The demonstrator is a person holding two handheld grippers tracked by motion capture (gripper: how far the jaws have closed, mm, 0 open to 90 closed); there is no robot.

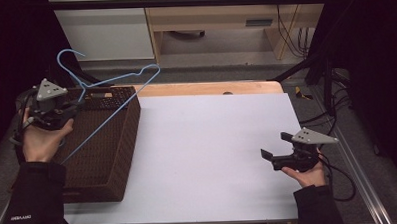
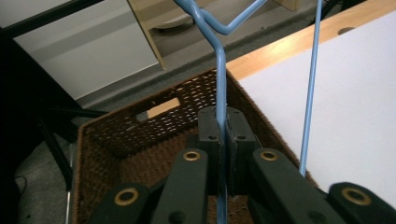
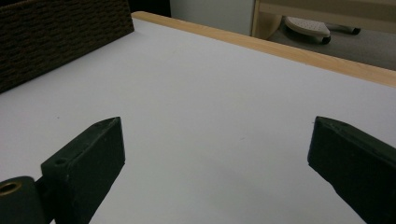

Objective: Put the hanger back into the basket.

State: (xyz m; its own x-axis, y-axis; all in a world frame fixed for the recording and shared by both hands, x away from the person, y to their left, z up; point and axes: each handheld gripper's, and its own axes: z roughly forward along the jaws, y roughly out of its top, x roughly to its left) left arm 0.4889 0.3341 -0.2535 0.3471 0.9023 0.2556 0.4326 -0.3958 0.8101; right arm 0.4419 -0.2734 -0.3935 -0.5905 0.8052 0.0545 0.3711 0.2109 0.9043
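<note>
left hand-held gripper: blue wire hanger is pinched above wicker basket | right hand-held gripper: jaws are spread wide, nothing is held, white surface beneath

Glossy wire hanger; rough wicker basket

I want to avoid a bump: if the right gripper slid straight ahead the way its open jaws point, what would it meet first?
Probably nothing soon: the right gripper points left across the bare white table top. Farther along that line stands the brown wicker basket, likely the first obstacle, though depth is hard to judge.
</note>
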